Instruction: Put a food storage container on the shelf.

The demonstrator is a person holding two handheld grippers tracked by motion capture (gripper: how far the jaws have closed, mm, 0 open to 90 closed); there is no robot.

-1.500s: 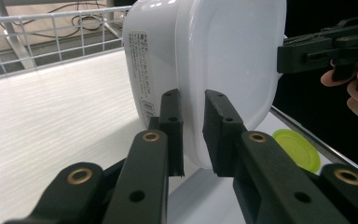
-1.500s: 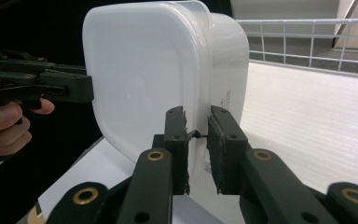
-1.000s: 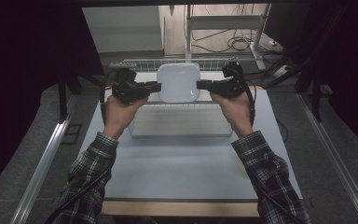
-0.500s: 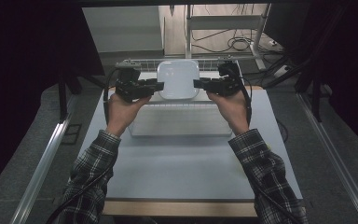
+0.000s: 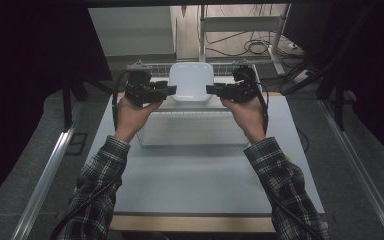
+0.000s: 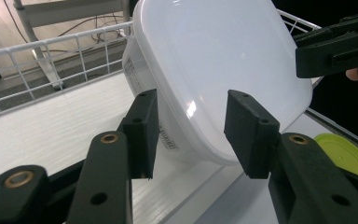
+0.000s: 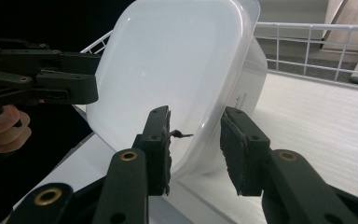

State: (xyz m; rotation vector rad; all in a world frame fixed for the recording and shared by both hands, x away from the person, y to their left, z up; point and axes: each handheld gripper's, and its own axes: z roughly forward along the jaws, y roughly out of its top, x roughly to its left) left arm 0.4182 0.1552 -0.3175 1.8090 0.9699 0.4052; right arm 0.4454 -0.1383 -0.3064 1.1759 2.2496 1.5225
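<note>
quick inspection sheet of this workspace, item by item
surface: pale table top, bare in front of the rack
job's things: white plastic container, tilted on its edge in a white wire rack
clutter: green round lid beside the rack
grippers: left gripper and right gripper at the container's two sides; jaws have just been opening, rim between the pads, gaps showing
cables: black cable trails from left gripper; loose wires on the floor behind
surroundings: dark curtains, metal frame behind
</note>
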